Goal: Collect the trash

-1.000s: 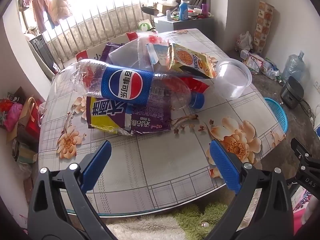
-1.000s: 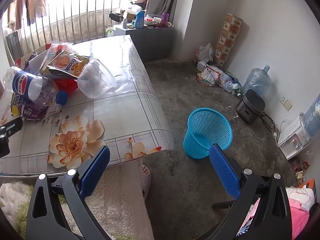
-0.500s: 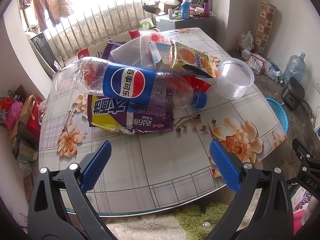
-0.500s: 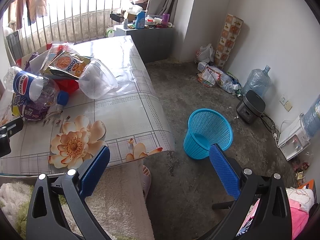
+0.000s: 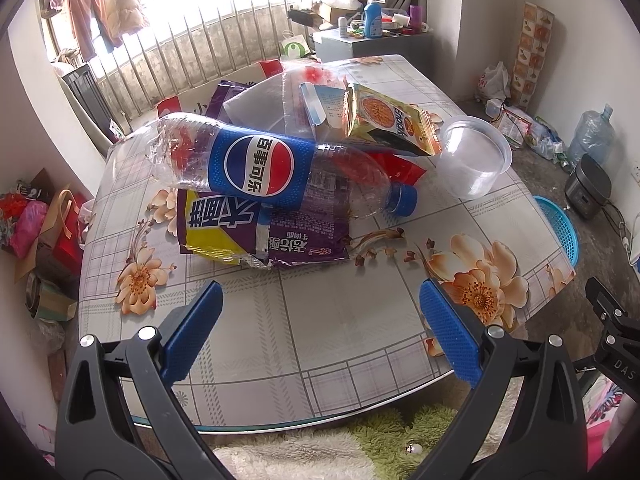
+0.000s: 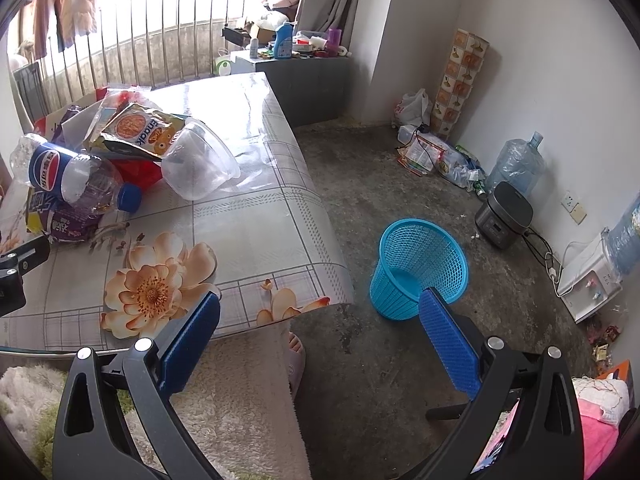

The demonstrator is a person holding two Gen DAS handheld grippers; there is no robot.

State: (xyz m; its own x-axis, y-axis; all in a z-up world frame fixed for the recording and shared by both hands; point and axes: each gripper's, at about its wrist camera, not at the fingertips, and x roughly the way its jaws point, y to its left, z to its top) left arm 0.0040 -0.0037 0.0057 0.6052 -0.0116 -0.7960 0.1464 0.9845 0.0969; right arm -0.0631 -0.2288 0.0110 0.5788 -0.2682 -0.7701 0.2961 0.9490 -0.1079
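Left gripper (image 5: 320, 328) jaws spread wide, nothing between them; right gripper (image 6: 320, 336) same, wide apart and empty. Trash pile sits mid-table (image 5: 340, 320), straight ahead of the left gripper: Pepsi bottle (image 5: 272, 168) lying on its side on top of a purple-yellow snack wrapper (image 5: 260, 236), with an orange snack bag (image 5: 392, 124), a clear plastic cup (image 5: 476, 160) tipped on its side, and more wrappers behind. Key relation: the bottle's long axis runs roughly left-right across the left gripper's view, cap (image 5: 402, 199) to the right and slightly nearer, crumpled base to the left. That's about parallel to the line between the fingers, so my read is a straight-in grab would span the length, not the width; wrist roll needed, or go for the neck near the cap. Left gripper is clearly the nearer one, hovering over the near table edge, aimed forward and slightly down at the pile. Right gripper is off the table's right corner, pointing at the floor, with the blue basket (image 6: 420, 268) just ahead of its right finger and the pile well off to its left. Basket looks empty, so nothing collected yet. Likely split: left picks, bin is on the right side.
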